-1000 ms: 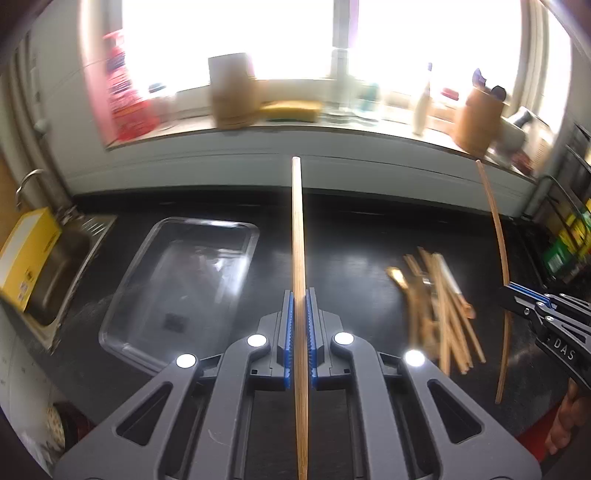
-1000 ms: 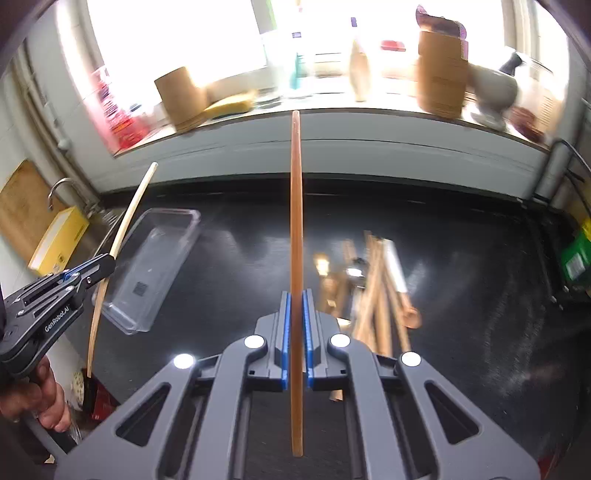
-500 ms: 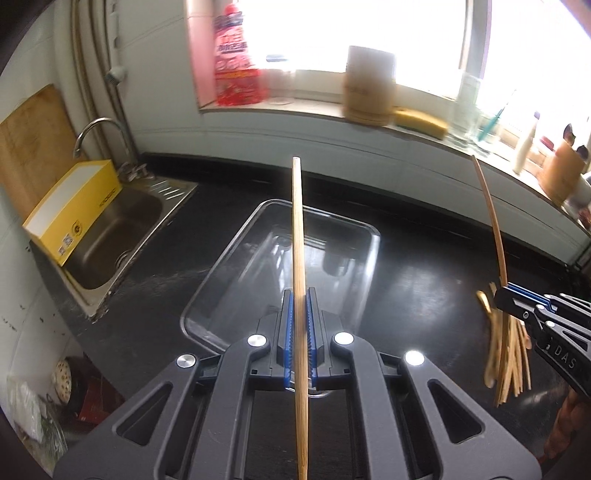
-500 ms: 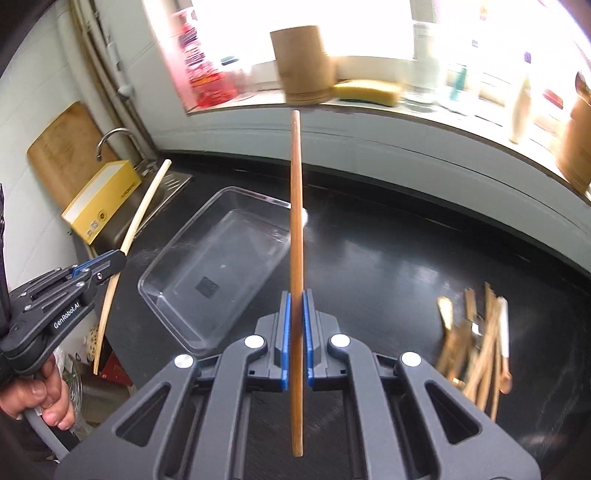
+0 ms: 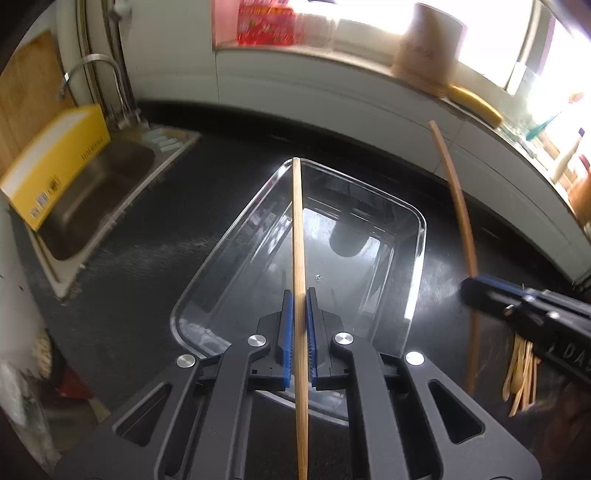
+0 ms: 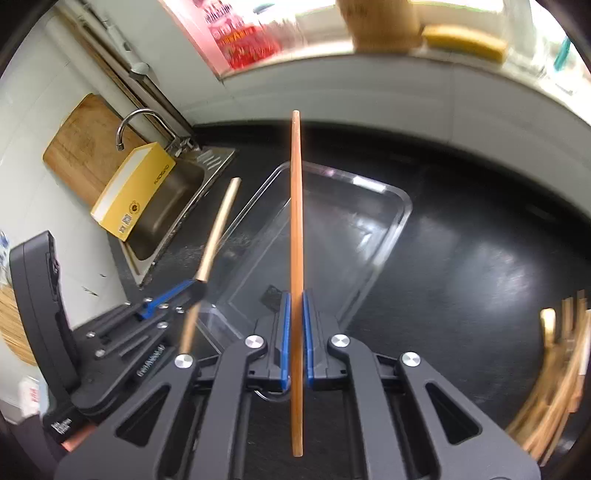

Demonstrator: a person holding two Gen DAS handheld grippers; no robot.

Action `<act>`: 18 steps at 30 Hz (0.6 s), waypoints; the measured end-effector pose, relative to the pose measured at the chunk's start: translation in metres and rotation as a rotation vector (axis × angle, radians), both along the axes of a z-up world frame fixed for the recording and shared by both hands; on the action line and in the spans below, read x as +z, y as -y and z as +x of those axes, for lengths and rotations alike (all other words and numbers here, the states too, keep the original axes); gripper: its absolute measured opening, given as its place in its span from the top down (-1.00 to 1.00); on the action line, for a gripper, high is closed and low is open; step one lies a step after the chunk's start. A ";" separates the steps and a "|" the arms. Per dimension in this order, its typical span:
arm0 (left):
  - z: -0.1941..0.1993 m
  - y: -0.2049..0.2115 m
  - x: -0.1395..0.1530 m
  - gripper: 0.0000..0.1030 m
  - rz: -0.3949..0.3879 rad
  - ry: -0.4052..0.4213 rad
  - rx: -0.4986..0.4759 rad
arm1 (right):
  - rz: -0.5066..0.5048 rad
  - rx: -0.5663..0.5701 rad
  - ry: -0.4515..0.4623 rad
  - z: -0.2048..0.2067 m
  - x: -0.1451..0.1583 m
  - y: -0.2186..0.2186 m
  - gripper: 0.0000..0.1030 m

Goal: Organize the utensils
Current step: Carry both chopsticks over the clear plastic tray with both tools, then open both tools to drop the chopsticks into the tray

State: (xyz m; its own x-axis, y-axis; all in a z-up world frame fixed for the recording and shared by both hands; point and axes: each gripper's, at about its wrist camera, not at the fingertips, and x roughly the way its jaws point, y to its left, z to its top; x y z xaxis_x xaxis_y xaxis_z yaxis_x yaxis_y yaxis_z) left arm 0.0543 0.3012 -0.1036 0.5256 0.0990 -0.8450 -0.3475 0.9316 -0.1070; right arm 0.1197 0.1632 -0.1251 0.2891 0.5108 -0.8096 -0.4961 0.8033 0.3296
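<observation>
Left gripper (image 5: pixel 299 345), right gripper (image 6: pixel 294 338): both clamped.

Black countertop (image 5: pixel 155 206) — bright window (image 5: pixel 491 33)

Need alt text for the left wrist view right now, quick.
The left claw grips a light wooden stick above a clear plastic tray on the black counter. The right claw holds a second stick at right.

My home kitchen, steel sink (image 6: pixel 162 206) and tap (image 6: pixel 136 123) at ten o'clock, chopping board (image 6: pixel 79 147) behind, black counter (image 6: pixel 480 258), sunny windowsill (image 5: pixel 369 59) at twelve.
</observation>
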 end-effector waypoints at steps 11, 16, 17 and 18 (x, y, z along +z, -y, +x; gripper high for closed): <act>0.040 -0.027 -0.045 0.88 -0.077 -0.051 -0.007 | -0.057 0.022 -0.131 0.047 -0.053 -0.047 0.86; 0.054 -0.030 -0.060 0.88 -0.092 -0.083 -0.014 | -0.082 0.019 -0.173 0.064 -0.074 -0.056 0.86; 0.057 -0.030 -0.064 0.88 -0.091 -0.090 -0.019 | -0.086 0.022 -0.180 0.068 -0.077 -0.057 0.86; 0.058 -0.030 -0.065 0.88 -0.089 -0.094 -0.019 | -0.090 0.026 -0.187 0.070 -0.080 -0.059 0.86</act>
